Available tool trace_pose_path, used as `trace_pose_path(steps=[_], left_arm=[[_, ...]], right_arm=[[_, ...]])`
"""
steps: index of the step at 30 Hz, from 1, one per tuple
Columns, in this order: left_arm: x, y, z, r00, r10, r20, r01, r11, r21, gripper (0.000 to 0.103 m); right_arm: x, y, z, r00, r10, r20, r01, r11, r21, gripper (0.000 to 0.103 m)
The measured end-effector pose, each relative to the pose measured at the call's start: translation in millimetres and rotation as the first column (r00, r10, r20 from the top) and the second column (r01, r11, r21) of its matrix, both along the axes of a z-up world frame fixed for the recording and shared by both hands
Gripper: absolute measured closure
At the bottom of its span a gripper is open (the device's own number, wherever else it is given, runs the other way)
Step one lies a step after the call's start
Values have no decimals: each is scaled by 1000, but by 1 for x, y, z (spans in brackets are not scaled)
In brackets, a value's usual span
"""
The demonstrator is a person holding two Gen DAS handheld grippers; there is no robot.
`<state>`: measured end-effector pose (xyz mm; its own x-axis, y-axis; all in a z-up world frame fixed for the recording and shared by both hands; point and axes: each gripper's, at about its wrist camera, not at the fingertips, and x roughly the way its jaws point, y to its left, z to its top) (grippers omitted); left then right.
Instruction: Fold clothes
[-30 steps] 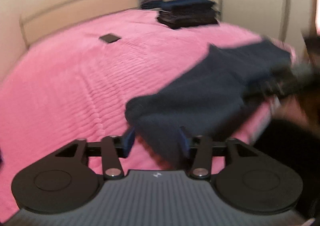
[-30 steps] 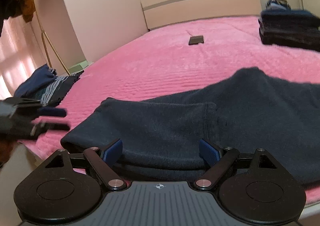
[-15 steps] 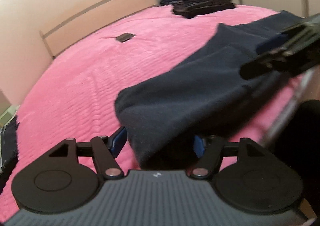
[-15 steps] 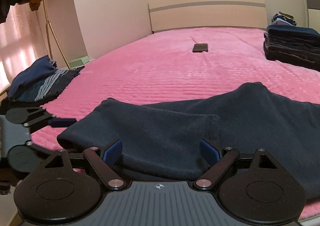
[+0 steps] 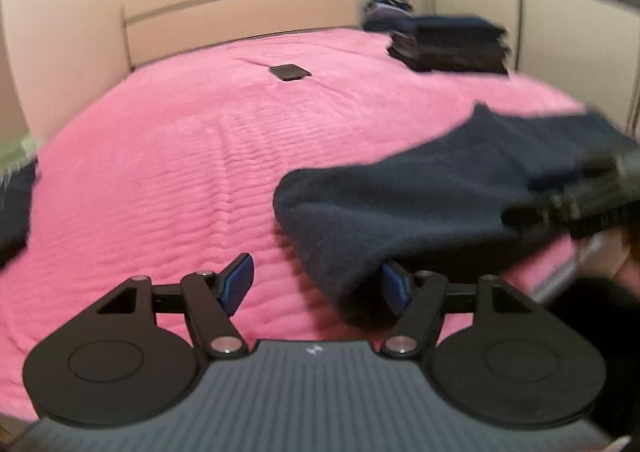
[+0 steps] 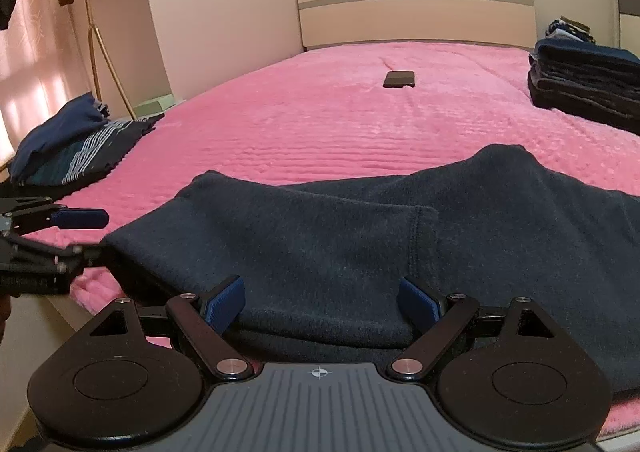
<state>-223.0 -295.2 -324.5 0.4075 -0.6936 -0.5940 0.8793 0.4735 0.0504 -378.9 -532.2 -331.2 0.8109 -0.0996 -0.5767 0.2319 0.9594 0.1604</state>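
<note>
A dark navy fleece garment [image 6: 360, 236] lies spread along the near edge of the pink bed [image 6: 320, 132]. My right gripper [image 6: 320, 300] is open, its blue pads astride the garment's near hem by a seam. My left gripper [image 5: 316, 286] is also open. The garment's left corner [image 5: 360, 236] droops against its right pad, and pink cover shows between the fingers. In the right wrist view the left gripper [image 6: 100, 236] sits at the garment's left end, one finger above the bed and one at the cloth's edge. In the left wrist view the right gripper [image 5: 572, 196] is blurred.
A stack of folded dark clothes [image 6: 584, 88] sits at the far right of the bed, and a small flat black object [image 6: 399, 79] lies near the headboard [image 6: 416, 18]. A loose pile of blue and striped clothes [image 6: 76, 144] rests at the left edge. The bed edge runs just under both grippers.
The left gripper has shifted left along the bed edge, so the garment's corner now lies by its right pad instead of across both. The right gripper has barely moved. Both stay open.
</note>
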Motion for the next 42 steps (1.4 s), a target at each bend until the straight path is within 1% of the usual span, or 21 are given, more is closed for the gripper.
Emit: trace_pose_path(steps=[1,3,4,12,15,16,18,21,23,24,25,29,30,32,34,35,37,39,42], left_arm=[[0,-1,0,1000,-2,0,2,1000,1,41],[-8,-5,-1,998,-46,39,45,998,37,41],[-10,-7,-2,997,-55,46,53,998,43,41],[-2,-18,-2,1000,-8,-17,7,1000,-17,40],[2,-22,-1,999,11,-36,-12,999,-35,37],[5,-22,1,999,19,-26,-20,999,-30,34],[9,-20,3,1000,24,5,-24,1000,-10,34],[3,-16,-2,999,-22,41,20,998,52,35],[-6,-16,-8,996,-65,67,58,993,99,37],[-10,-16,-11,995,-69,73,61,992,106,37],[-10,-17,-12,995,-60,75,52,993,105,37],[1,-26,-14,998,36,59,-40,997,67,36],[2,-27,-15,997,44,65,-48,996,74,36],[-1,-23,-17,994,15,109,-29,992,126,36],[-8,-13,-19,983,-33,179,1,984,176,36],[-10,-9,-19,979,-51,198,12,981,192,36],[-18,-9,-19,967,-90,240,40,978,203,36],[-26,-12,-17,950,-129,283,71,976,207,37],[-39,-18,-16,919,-187,346,116,970,216,40]], right_arm=[[0,2,1,1000,10,-2,-10,1000,-11,16],[-1,6,4,1000,30,-8,-30,999,-33,16],[-1,8,5,999,40,-11,-41,998,-44,16],[-3,25,16,992,119,-37,-123,984,-132,16],[-4,32,17,988,146,-55,-154,972,-180,16],[-3,33,17,988,144,-59,-153,969,-193,16],[-2,30,16,990,128,-63,-138,973,-187,16],[-3,30,15,991,124,-57,-132,976,-173,16],[-1,32,13,987,145,-64,-155,971,-180,16],[1,34,12,986,155,-67,-165,969,-186,16],[3,36,10,984,163,-71,-174,965,-197,16],[13,42,5,980,181,-80,-194,954,-227,16],[15,42,3,980,180,-87,-196,952,-237,16],[15,40,0,980,166,-107,-189,945,-267,16],[8,35,-2,984,132,-122,-163,942,-294,16],[4,32,-3,986,111,-125,-144,943,-299,16],[-6,26,-5,989,70,-129,-108,944,-313,16],[-12,26,-6,990,51,-130,-94,934,-345,16],[-16,40,-6,987,85,-137,-137,890,-434,16]])
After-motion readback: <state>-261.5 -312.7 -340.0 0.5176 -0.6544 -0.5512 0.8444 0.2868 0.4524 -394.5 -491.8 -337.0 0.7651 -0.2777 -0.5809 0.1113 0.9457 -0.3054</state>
